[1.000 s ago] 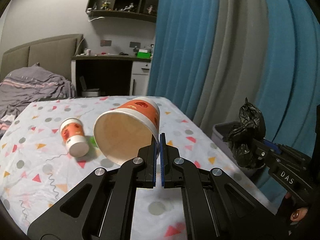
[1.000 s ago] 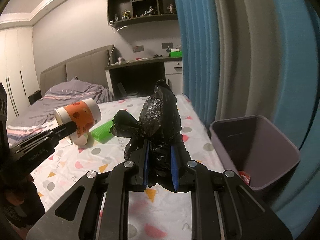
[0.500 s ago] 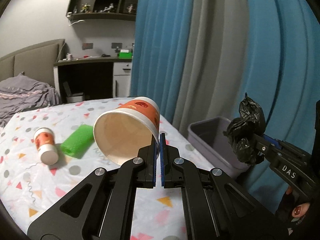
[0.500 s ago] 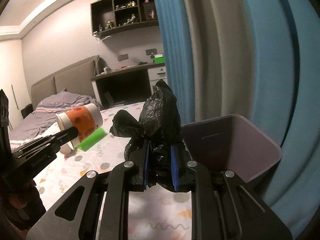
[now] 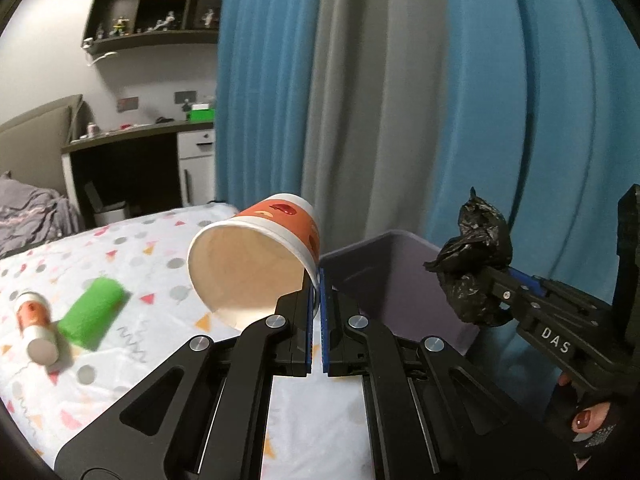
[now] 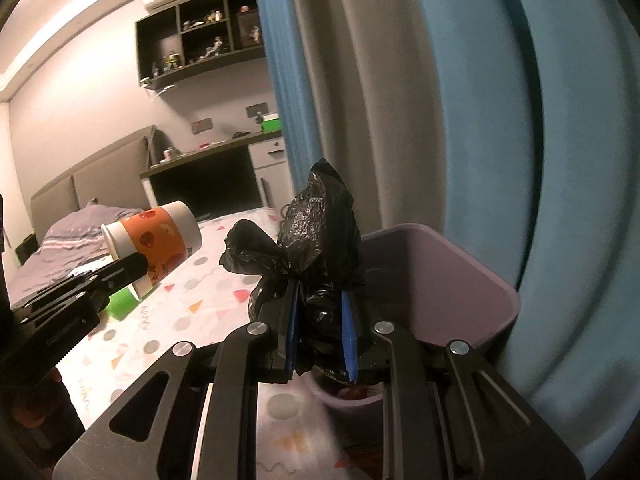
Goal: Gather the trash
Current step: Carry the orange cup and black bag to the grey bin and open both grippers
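My left gripper [image 5: 318, 284] is shut on the rim of an orange and white paper cup [image 5: 256, 256], held tilted in the air, mouth toward the camera, just left of the grey bin [image 5: 384, 276]. The cup also shows in the right wrist view [image 6: 156, 236]. My right gripper [image 6: 320, 308] is shut on a crumpled black plastic bag [image 6: 316, 236], held over the near rim of the bin [image 6: 460, 280]. In the left wrist view the bag [image 5: 472, 268] hangs above the bin's right side. A small orange cup [image 5: 36, 320] and a green roll [image 5: 94, 312] lie on the bed.
The bed has a white sheet with coloured dots and triangles [image 5: 132, 248]. Blue and grey curtains [image 5: 400, 100] hang right behind the bin. A dark desk [image 5: 120, 168] and wall shelves [image 5: 160, 0] stand at the far end. Some red trash lies in the bin [image 6: 356, 394].
Both grippers have swung right with their loads, from over the bed toward the bin. The bin has come closer and the bag is now over its rim.
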A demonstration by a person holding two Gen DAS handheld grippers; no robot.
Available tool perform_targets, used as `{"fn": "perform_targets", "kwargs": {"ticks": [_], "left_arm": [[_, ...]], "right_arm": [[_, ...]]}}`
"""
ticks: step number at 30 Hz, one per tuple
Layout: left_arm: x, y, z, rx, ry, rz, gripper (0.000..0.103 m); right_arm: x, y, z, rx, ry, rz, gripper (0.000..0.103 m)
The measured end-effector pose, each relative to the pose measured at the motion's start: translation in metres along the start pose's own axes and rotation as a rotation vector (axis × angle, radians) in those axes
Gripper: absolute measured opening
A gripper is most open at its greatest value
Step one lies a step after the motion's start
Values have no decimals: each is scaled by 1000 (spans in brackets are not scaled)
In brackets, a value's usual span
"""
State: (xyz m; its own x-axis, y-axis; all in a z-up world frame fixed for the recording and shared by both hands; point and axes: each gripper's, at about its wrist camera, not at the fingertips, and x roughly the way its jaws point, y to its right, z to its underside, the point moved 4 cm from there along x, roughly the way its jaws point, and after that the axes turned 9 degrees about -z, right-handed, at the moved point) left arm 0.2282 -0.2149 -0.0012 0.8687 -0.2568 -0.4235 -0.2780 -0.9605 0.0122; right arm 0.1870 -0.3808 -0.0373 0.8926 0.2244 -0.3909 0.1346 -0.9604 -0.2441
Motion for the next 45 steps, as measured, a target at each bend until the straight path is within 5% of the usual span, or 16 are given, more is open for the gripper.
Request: {"fn": "perform_targets", "kwargs": {"ticks": [18, 45], "left_arm": [[65, 65, 3, 9, -91, 200, 2], [117, 85, 21, -26, -217, 307, 2]], "right_arm": [[16, 43, 1, 53, -22, 81, 21], [41, 48, -2, 56, -60, 123, 24]]}}
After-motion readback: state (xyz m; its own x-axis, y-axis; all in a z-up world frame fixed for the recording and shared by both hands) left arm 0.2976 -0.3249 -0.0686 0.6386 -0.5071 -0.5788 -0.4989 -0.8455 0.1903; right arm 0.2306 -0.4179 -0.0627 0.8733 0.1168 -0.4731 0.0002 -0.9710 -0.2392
